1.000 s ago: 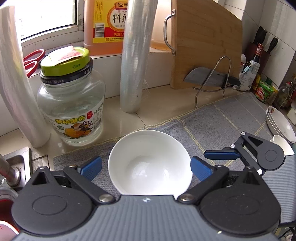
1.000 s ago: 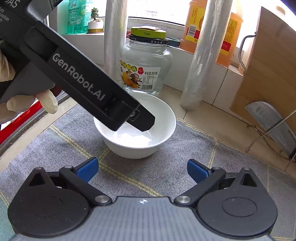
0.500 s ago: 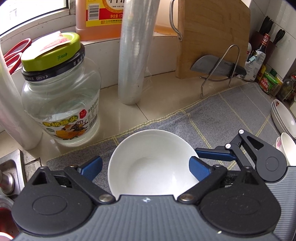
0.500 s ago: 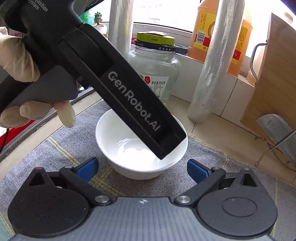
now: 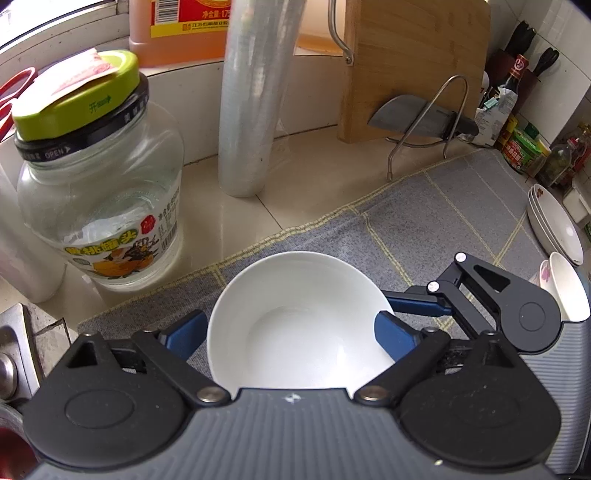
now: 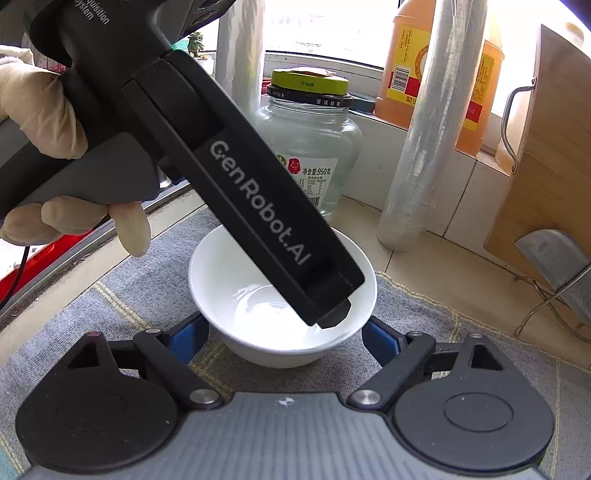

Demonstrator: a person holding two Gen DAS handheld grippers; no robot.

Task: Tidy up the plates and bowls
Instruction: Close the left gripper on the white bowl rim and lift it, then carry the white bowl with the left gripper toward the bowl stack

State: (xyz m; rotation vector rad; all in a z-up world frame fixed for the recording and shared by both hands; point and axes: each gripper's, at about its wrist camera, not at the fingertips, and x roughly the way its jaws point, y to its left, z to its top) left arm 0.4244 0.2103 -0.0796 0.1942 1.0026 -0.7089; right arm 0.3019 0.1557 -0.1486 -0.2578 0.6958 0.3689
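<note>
A white bowl [image 5: 299,321] sits on the grey mat [image 5: 424,221] and shows in both views [image 6: 258,314]. My left gripper [image 5: 291,334] is open, its blue fingers [image 5: 184,332] on either side of the bowl. My right gripper [image 6: 284,338] is open too, its fingers flanking the bowl from the other side; it also shows at the bowl's right in the left wrist view [image 5: 417,306]. The left gripper's black body [image 6: 258,206] hangs over the bowl. A stack of white plates [image 5: 554,225] and a small flowered bowl [image 5: 565,291] stand at the far right.
A glass jar with a green lid [image 5: 92,177] stands just behind the bowl. Two film rolls [image 5: 255,99], an oil bottle [image 5: 177,29], a cutting board [image 5: 413,66] and a cleaver on a wire rack [image 5: 421,118] line the back. The sink edge [image 5: 14,362] is on the left.
Both grippers have moved in closer to the bowl, which now sits between each pair of open fingers. The bowl itself has not moved.
</note>
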